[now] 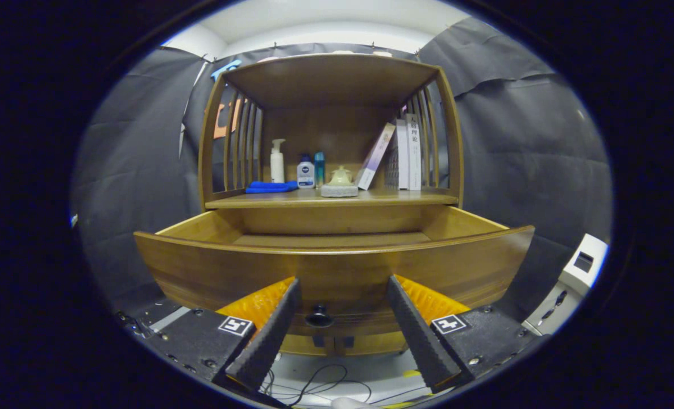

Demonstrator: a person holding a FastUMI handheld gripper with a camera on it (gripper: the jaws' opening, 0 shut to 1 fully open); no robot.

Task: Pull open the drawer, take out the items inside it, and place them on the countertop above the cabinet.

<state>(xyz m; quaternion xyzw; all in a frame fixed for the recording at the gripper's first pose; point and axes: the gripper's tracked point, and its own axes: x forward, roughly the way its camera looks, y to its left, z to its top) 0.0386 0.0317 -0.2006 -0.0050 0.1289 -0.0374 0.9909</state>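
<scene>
Wooden drawer [337, 267] pulled out — gripper [342, 289] spread.

The upright white book [413, 151] on the counter [382, 197] carries printed characters down its spine, too small to make out. The small white bottle [306, 172] has a dark round label, perhaps a brand mark. The claw [342, 287] bears square black-and-white coded markers [235, 325], fingers spread apart.

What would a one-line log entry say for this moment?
drawer: pulled open | tongs: open, straddling knob | items on countertop
</scene>
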